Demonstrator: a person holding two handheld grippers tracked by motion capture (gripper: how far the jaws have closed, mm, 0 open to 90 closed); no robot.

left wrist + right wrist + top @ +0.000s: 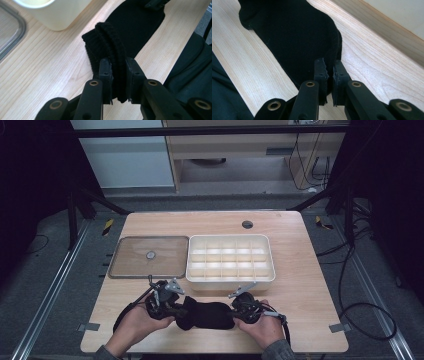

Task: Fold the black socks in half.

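Observation:
A black sock [207, 315] lies across the near part of the wooden table, stretched between my two grippers. My left gripper [181, 309] is shut on its ribbed cuff, which is folded over. In the left gripper view the ribbed cuff [110, 40] stands pinched between the two pads, at the left gripper [118, 75]. My right gripper [235, 312] is shut on the sock's other end. In the right gripper view the jaws of the right gripper [330, 72] stand nearly together on the thin edge of the sock [294, 32].
A cream box with several compartments [230, 285] stands just beyond the sock, its wall [57, 15] close to the left gripper. Left of it lies a clear lid [130, 260]. A round cable hole [247, 224] sits near the far edge.

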